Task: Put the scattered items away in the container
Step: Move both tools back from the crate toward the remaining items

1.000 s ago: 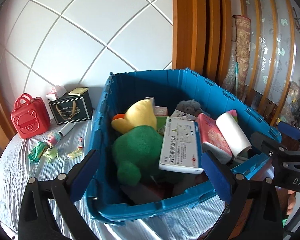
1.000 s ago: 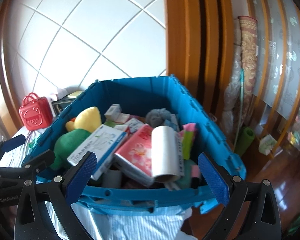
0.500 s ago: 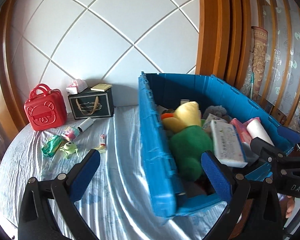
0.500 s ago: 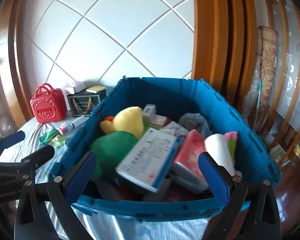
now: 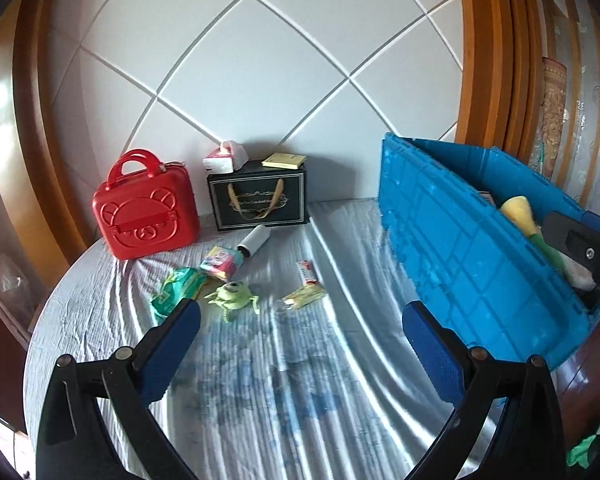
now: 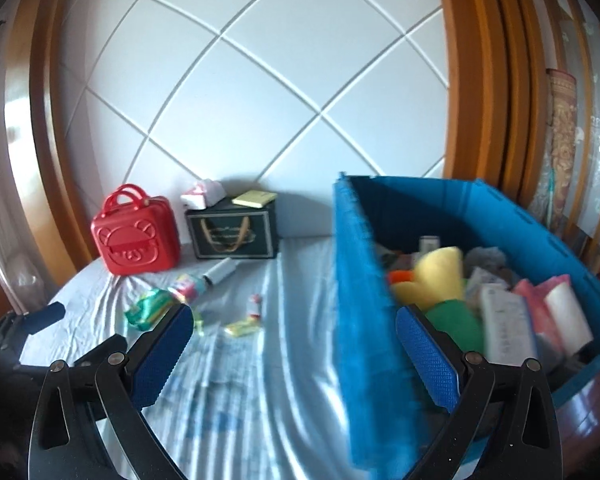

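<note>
A blue crate (image 5: 472, 264) (image 6: 364, 320) stands on the right of the bed, holding a yellow and green plush (image 6: 444, 276), a white box and other items. Loose on the sheet to its left lie a green one-eyed plush toy (image 5: 233, 298), a green packet (image 5: 176, 292), a pink pack (image 5: 220, 262), a white roll (image 5: 254, 240), a small red-and-white tube (image 5: 307, 272) and a yellow wrapper (image 5: 305, 295). My left gripper (image 5: 300, 352) hovers open above the sheet, short of these items. My right gripper (image 6: 296, 356) is open too, straddling the crate's left wall.
A red bear-face case (image 5: 144, 212) and a black gift bag (image 5: 260, 200) with a tissue pack and a yellow pad on top stand against the white padded wall. Wooden frames flank the wall. The bed's edge curves round at the left.
Both views have swung left, away from the crate's inside towards the loose items on the sheet. Both grippers stayed open and empty.
</note>
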Demonstrator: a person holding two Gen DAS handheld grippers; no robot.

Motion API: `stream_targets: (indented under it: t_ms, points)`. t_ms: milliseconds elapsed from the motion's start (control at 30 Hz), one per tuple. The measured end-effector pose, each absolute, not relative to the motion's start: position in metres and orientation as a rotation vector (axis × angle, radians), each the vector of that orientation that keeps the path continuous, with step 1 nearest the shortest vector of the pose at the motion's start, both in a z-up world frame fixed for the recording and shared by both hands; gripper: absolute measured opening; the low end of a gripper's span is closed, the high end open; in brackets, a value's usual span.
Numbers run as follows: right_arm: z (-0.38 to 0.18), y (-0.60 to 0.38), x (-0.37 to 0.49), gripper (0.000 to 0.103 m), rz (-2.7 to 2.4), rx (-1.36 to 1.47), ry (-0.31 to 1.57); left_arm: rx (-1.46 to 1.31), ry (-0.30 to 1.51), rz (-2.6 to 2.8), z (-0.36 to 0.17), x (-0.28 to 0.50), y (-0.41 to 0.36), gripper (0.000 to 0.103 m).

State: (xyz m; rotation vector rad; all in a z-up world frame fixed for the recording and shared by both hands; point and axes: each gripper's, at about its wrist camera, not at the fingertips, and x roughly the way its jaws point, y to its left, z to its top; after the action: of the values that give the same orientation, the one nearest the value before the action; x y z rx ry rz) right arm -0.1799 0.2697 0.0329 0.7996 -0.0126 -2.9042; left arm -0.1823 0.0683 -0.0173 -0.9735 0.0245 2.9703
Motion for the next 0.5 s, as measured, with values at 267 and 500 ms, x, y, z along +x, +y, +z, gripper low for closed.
stream_targets:
  t_ms: [267,500]
  points:
    - [-0.006,0.185,-0.220,0.103,-2.811,0.961,0.060,-1.161,-0.052,2.993,-0.057,-0.215,-0.024,0.102]
    - [-0.045,0.156,-0.268,0.103,-2.713,1.063,0.062,-1.311,-0.114,3.029,-0.088,-0.237,-0.072,0.103]
